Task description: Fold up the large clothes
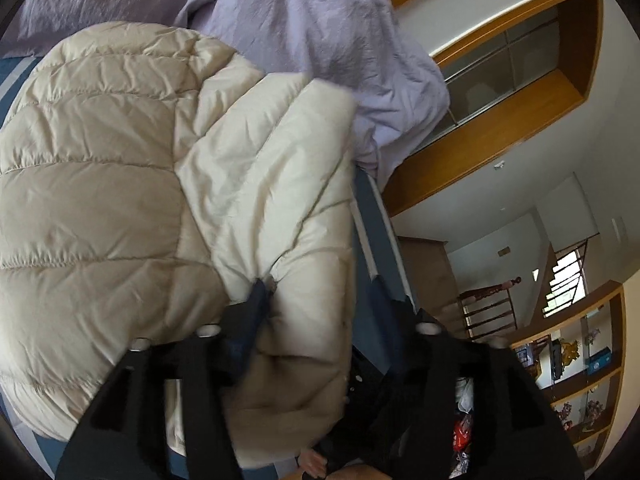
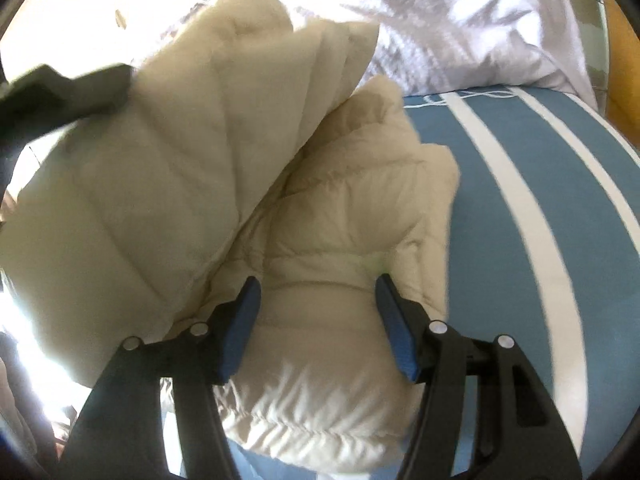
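A cream quilted puffer jacket (image 1: 120, 184) lies bunched on a blue bed cover with white stripes (image 2: 520, 208). In the left wrist view my left gripper (image 1: 326, 296) stands open over the jacket's right edge. Its left pad (image 1: 250, 320) rests against a fold, and its right finger (image 1: 396, 316) is off the cloth, over the bed's side. In the right wrist view my right gripper (image 2: 316, 300) is shut on a thick puffy section of the jacket (image 2: 320, 240), which fills the gap between both blue pads. A black part of the left gripper (image 2: 68, 88) shows at the jacket's upper left.
A crumpled lilac duvet (image 1: 320, 32) is heaped at the far side of the bed, just behind the jacket. Past the bed's right edge are a wood-framed window (image 1: 508, 80), a stair railing (image 1: 488, 312) and wooden shelves (image 1: 580, 368). A hand (image 1: 312, 460) shows at the bottom.
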A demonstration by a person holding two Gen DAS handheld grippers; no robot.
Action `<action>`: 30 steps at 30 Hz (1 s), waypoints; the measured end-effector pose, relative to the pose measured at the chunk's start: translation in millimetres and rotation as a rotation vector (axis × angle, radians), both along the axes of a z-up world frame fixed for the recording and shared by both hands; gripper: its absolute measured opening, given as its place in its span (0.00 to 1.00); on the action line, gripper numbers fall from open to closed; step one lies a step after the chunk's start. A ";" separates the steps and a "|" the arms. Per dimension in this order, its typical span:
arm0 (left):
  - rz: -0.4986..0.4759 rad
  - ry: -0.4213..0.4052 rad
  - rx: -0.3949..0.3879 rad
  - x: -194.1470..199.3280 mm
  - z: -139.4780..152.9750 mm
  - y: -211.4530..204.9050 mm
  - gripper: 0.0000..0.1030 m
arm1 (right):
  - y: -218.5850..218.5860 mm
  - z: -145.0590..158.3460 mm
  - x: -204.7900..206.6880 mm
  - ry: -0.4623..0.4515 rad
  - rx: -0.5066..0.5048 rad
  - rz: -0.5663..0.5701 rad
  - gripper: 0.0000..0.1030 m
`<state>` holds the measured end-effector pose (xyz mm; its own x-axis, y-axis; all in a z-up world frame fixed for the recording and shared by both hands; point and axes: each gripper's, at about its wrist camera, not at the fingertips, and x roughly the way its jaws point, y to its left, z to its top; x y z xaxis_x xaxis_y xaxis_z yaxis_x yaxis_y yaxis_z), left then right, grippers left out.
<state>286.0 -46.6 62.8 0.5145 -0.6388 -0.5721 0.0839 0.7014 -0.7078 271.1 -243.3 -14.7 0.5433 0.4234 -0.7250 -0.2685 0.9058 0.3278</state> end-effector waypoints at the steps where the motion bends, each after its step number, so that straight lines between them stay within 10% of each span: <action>1: 0.000 -0.012 0.008 -3.3 3.7 2.1 0.60 | -4.4 2.6 -1.2 -0.004 -0.004 -0.015 0.58; 11: 0.141 -0.036 0.204 -22.3 9.2 59.5 0.63 | -63.8 33.4 9.9 -0.035 -0.055 -0.203 0.58; 30: 0.320 -0.061 0.694 -10.9 -22.7 103.9 0.64 | 24.6 102.5 9.4 -0.139 -0.065 -0.002 0.58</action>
<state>275.2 57.3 40.1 0.6573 0.0421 -0.7525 -0.1730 0.9802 -0.0963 280.5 -218.7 87.8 0.6408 0.3770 -0.6687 -0.3053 0.9244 0.2286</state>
